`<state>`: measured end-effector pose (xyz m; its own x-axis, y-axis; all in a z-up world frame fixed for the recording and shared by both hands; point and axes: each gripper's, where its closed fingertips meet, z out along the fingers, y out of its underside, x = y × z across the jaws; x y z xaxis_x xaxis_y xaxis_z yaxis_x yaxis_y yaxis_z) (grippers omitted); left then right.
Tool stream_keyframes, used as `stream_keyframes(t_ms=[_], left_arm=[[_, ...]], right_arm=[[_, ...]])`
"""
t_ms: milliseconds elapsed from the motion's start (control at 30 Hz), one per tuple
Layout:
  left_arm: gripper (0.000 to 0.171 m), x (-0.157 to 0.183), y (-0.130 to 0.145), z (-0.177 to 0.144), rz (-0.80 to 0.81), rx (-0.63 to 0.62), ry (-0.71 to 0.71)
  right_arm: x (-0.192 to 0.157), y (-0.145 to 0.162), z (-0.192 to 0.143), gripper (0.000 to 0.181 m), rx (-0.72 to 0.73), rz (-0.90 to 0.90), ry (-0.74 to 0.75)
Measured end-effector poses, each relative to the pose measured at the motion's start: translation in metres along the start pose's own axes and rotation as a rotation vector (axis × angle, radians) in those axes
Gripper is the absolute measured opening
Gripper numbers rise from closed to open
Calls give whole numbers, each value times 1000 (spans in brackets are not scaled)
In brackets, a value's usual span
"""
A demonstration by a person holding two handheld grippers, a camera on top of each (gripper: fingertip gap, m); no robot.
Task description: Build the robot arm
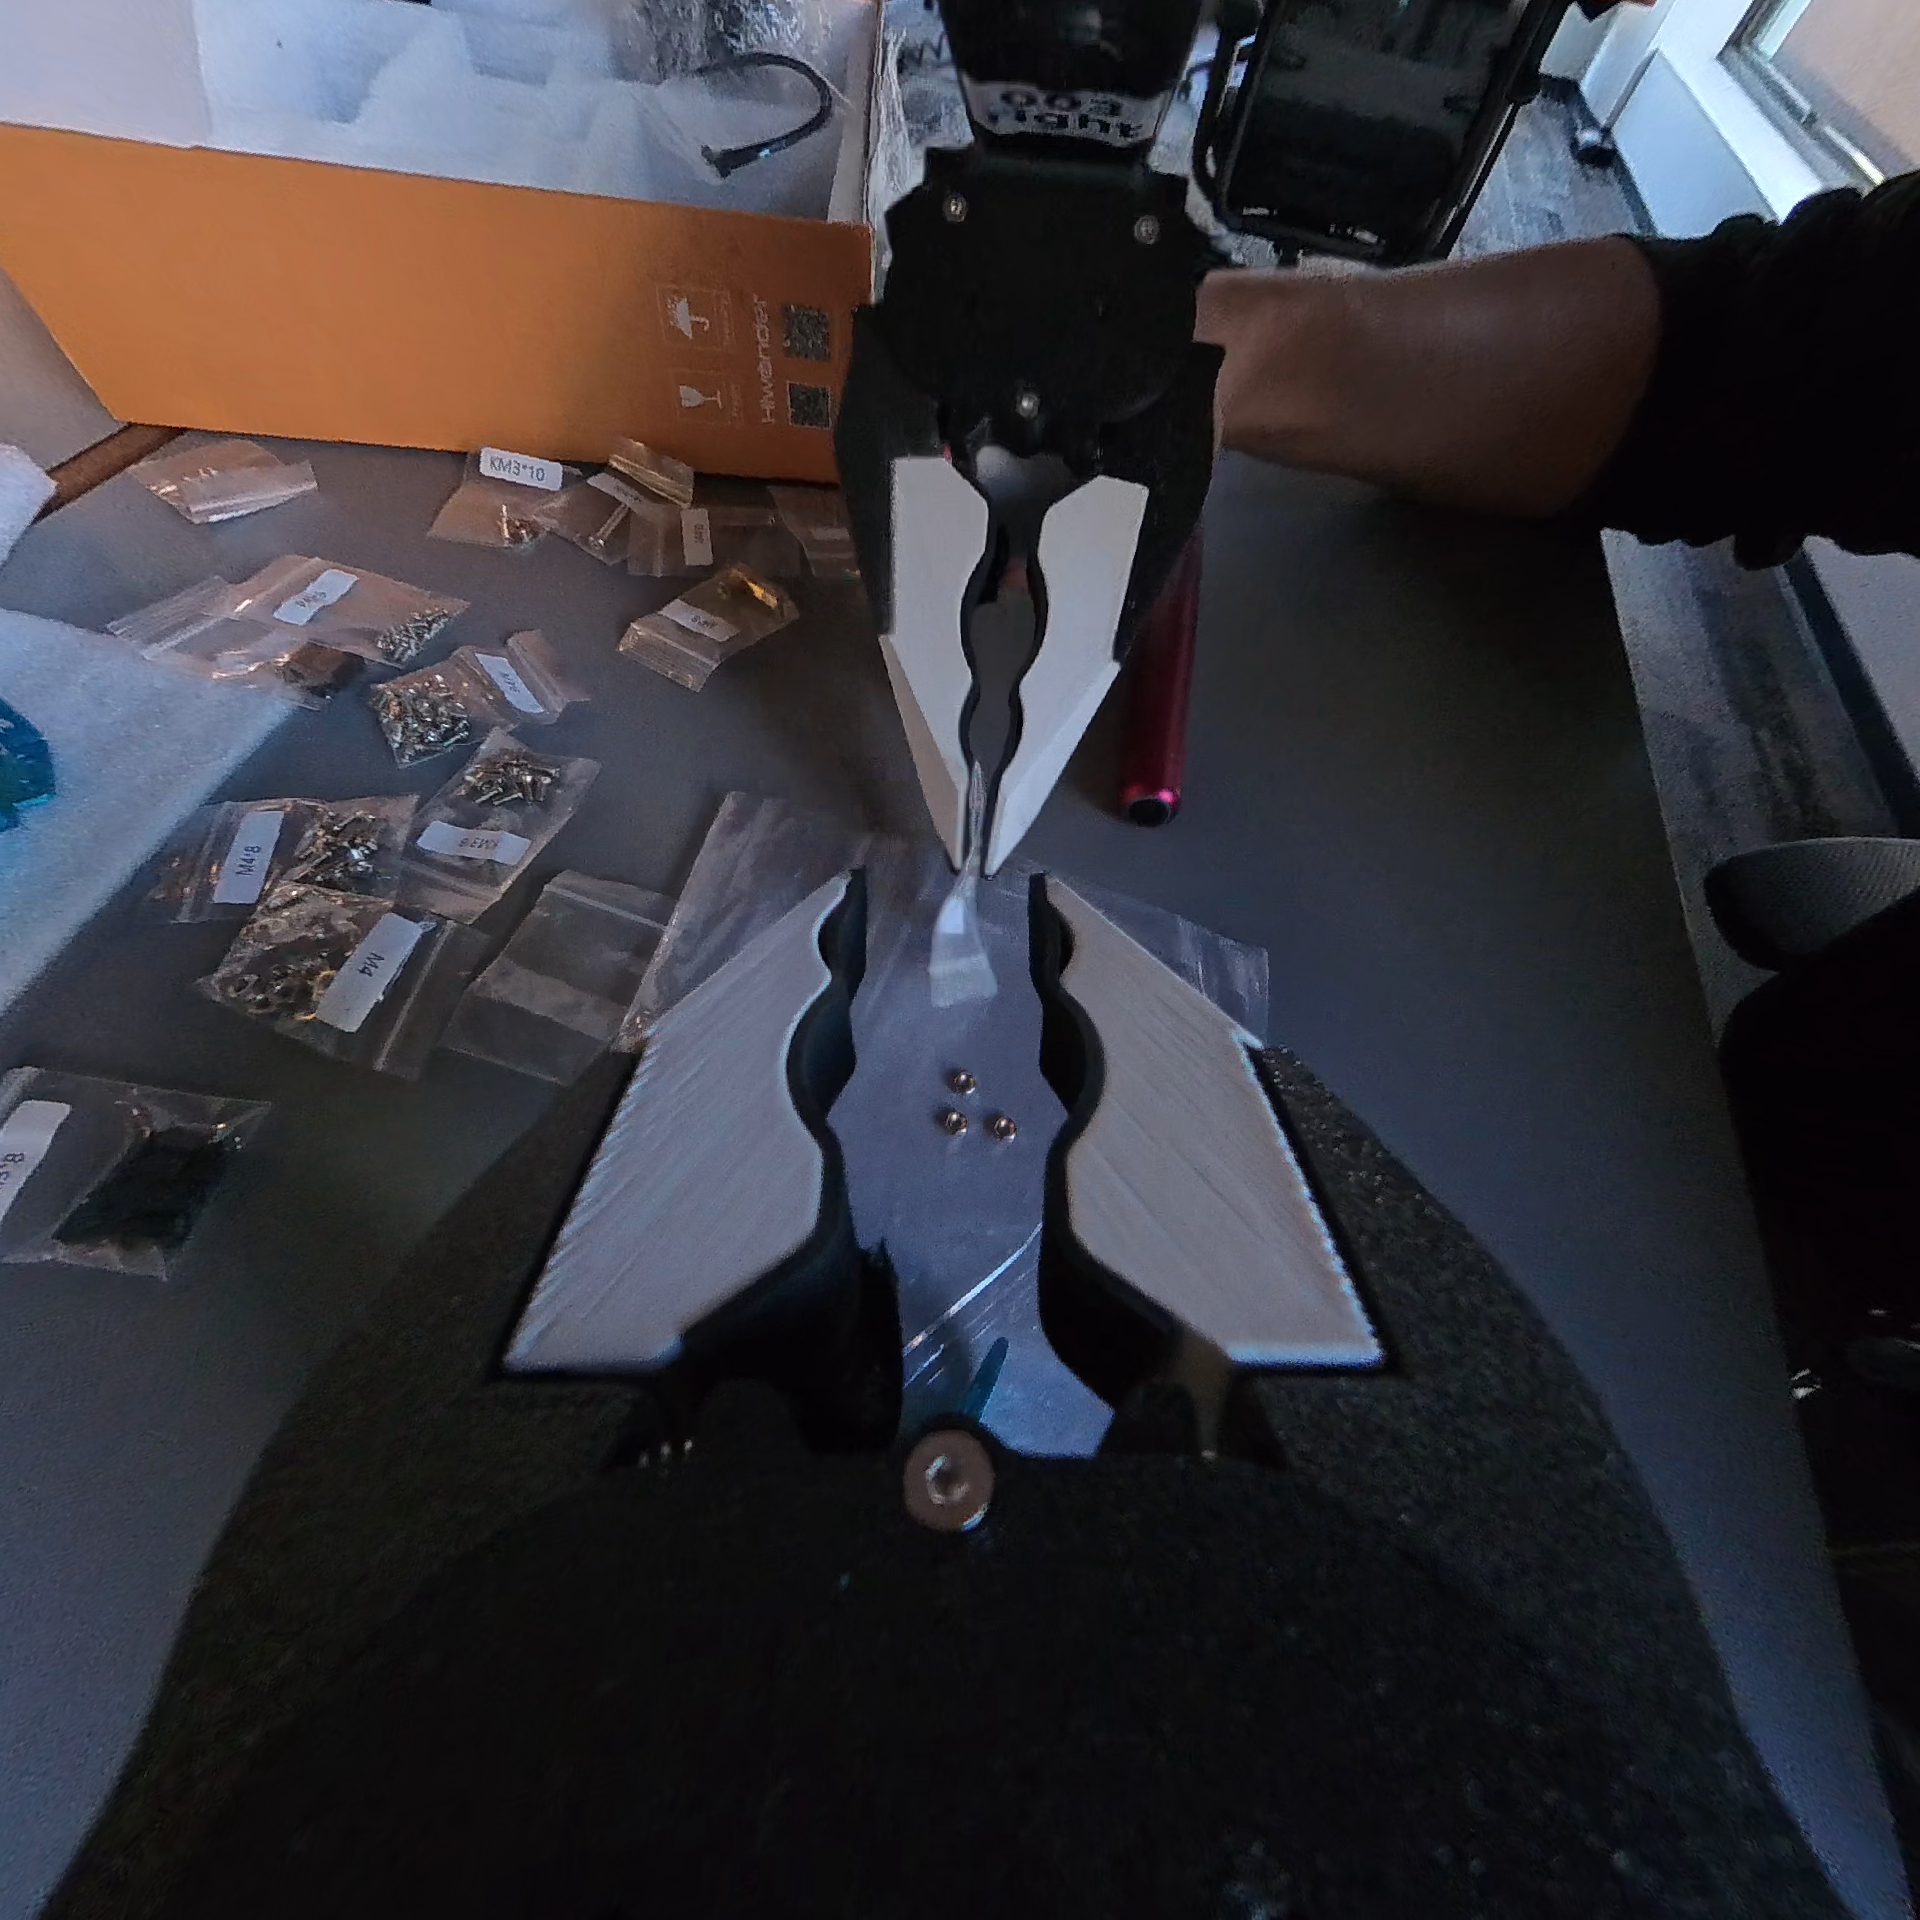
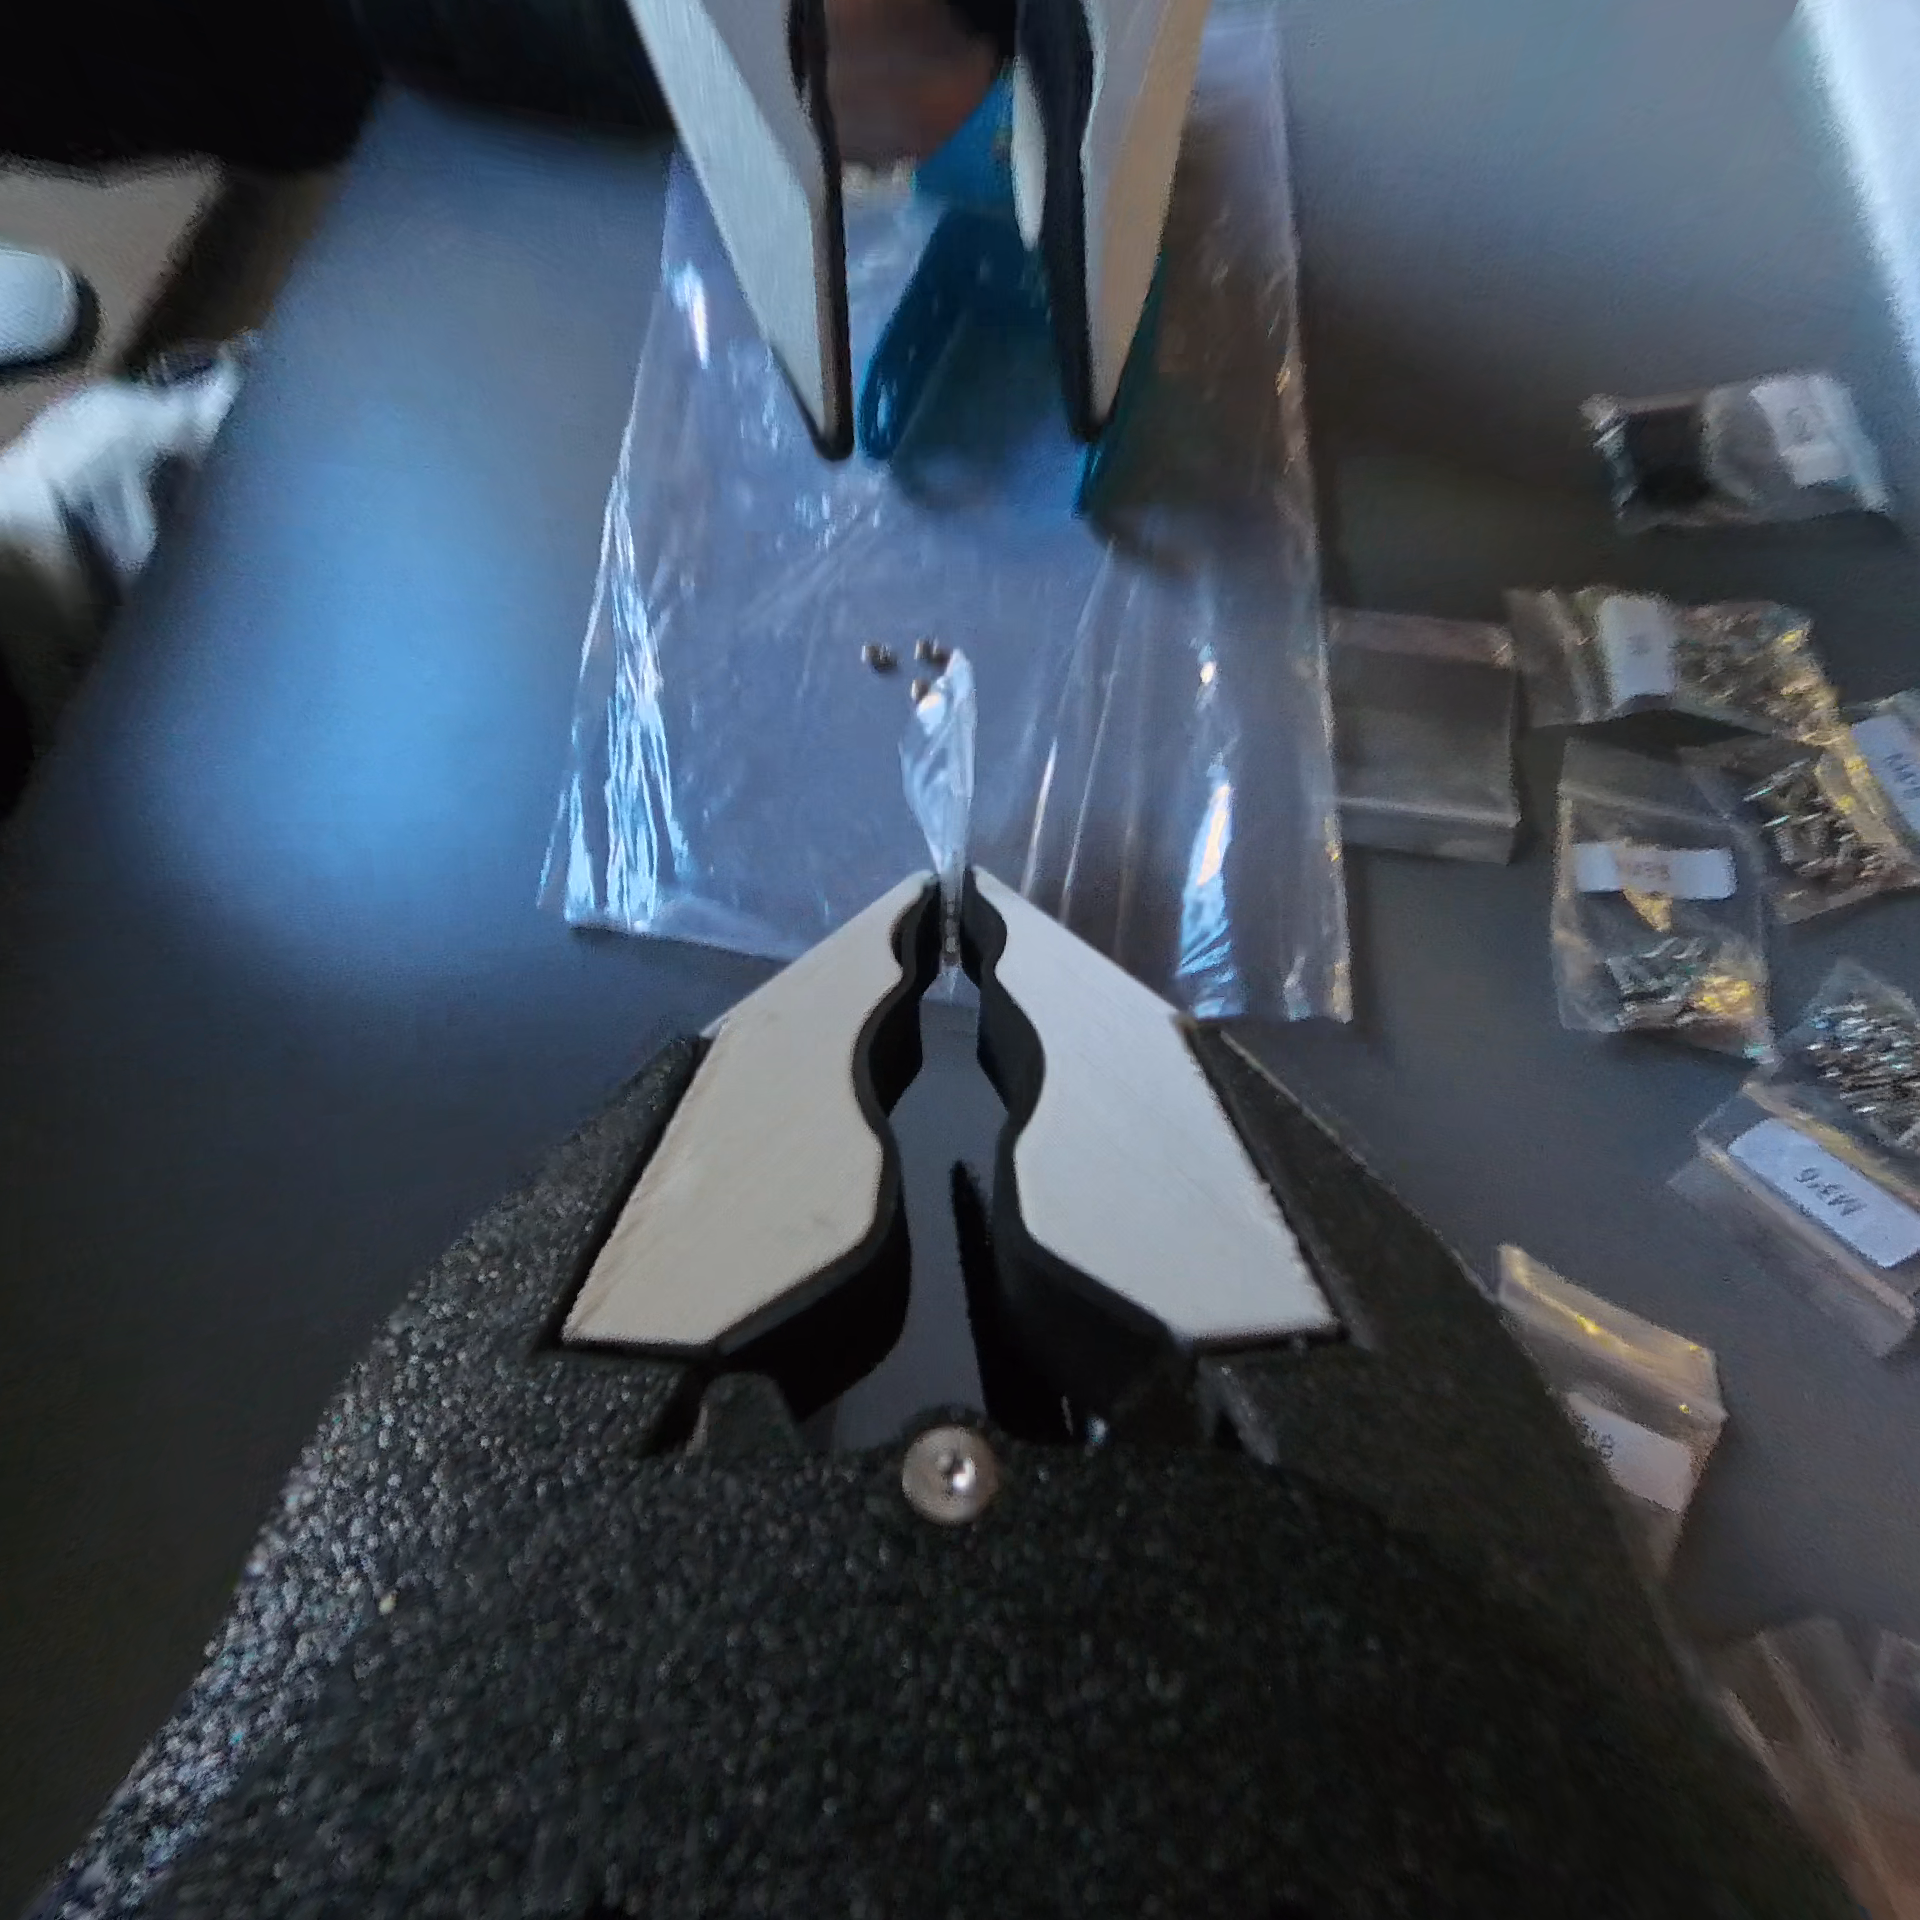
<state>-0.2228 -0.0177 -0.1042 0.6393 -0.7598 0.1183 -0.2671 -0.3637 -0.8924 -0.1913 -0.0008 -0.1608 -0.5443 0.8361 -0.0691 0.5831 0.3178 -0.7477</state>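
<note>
Pinching a tiny clear packet (image 2: pixel 943 774) by its near edge, the right gripper (image 2: pixel 948 894) has its tips nearly together, and the packet hangs open-end down over a large clear plastic bag (image 2: pixel 1143 727) spread flat on the grey counter (image 1: pixel 1403 935). The left gripper (image 1: pixel 945 883) stands wide, empty, its fingers straddling the bag without gripping it.

Risks, as I judge them: the small nuts (image 1: pixel 977 1107) are round-edged and light, so a twitch of the packet or a nudge to the slick bag could roll them off onto the counter, where they would be hard to find. One more piece seems lodged in the packet's mouth in the right wrist view; a shake could fling it wide. The left fingertips sit close enough to snag the film.

Counts: three loose nuts; one large bag; one held packet; roughly a dozen labelled hardware packets (image 1: pixel 457 717), too overlapped to tally exactly; one orange box (image 1: pixel 416 291); one red cylinder (image 1: pixel 1158 707).
</note>
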Motion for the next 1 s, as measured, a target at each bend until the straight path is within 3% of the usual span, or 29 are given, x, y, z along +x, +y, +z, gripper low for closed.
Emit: stream_keyframes(t_ms=[33,100,200,267,333,433,533,700,1000], left_arm=[[31,0,1,1,6,-6,-5],[31,0,3,2,11,-20,-12],[31,0,6,3,14,-33,-14],[30,-2,12,5,24,-68,-33],[27,-5,21,7,51,-123,-67],[26,-8,24,5,112,-165,-121],[26,-7,10,-3,126,-100,-130],[25,-10,-18,-9,90,83,-144],[24,-1,-20,2,78,123,-111]], right_arm=[[-3,2,1,2,-17,-8,-11],[-2,-13,-3,2,78,10,-7],[2,2,-1,1,-21,-2,14],[5,-7,-2,1,52,-7,36],[3,2,0,1,-20,-11,21],[1,-17,-8,1,113,6,0],[2,-38,-27,1,273,41,-38],[0,-51,-40,2,387,99,-106],[-6,-58,-41,2,417,98,-129]])
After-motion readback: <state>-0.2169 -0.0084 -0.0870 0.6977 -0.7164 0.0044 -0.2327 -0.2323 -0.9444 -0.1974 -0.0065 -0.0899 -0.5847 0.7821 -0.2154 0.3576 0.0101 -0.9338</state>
